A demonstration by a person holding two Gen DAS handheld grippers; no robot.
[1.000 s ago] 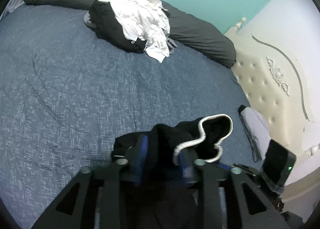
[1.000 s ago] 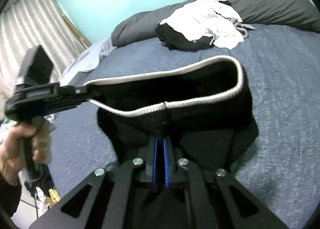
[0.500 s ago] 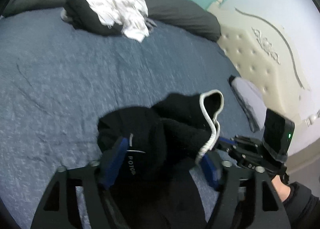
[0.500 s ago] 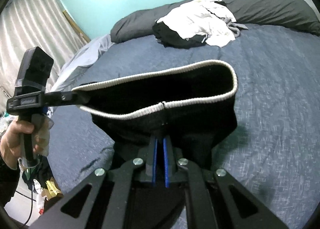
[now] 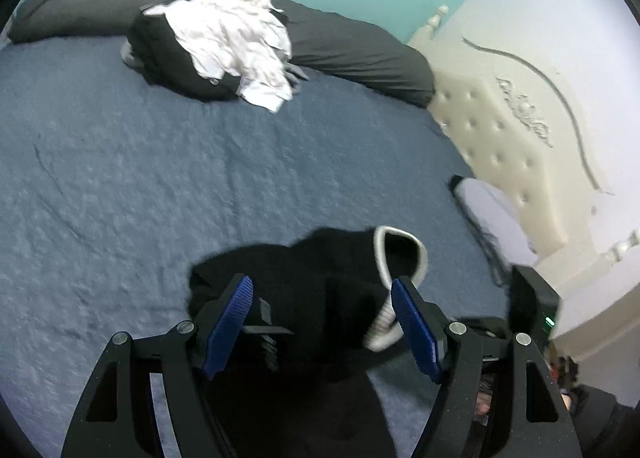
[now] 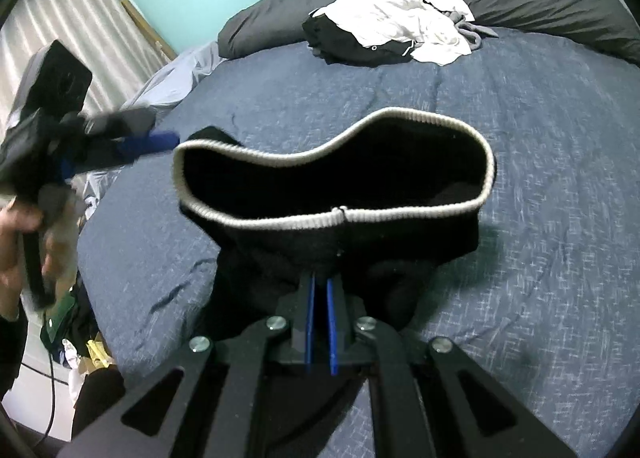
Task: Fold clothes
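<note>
Left gripper (image 5: 322,322): jaws spread wide, blue pads clear of the cloth, hovering over the garment.
Right gripper (image 6: 320,294): jaws pressed together, pinching the garment just below its white-ribbed band.
Garment (image 6: 332,194): black, hanging from the right gripper above the bed (image 6: 540,138), band gaping open.
Pile (image 5: 216,46): black and white clothes at the far side, against a grey bolster (image 5: 360,54).

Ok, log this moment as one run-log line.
left gripper: open, off waistband | right gripper: shut on black garment | garment over bed
</note>
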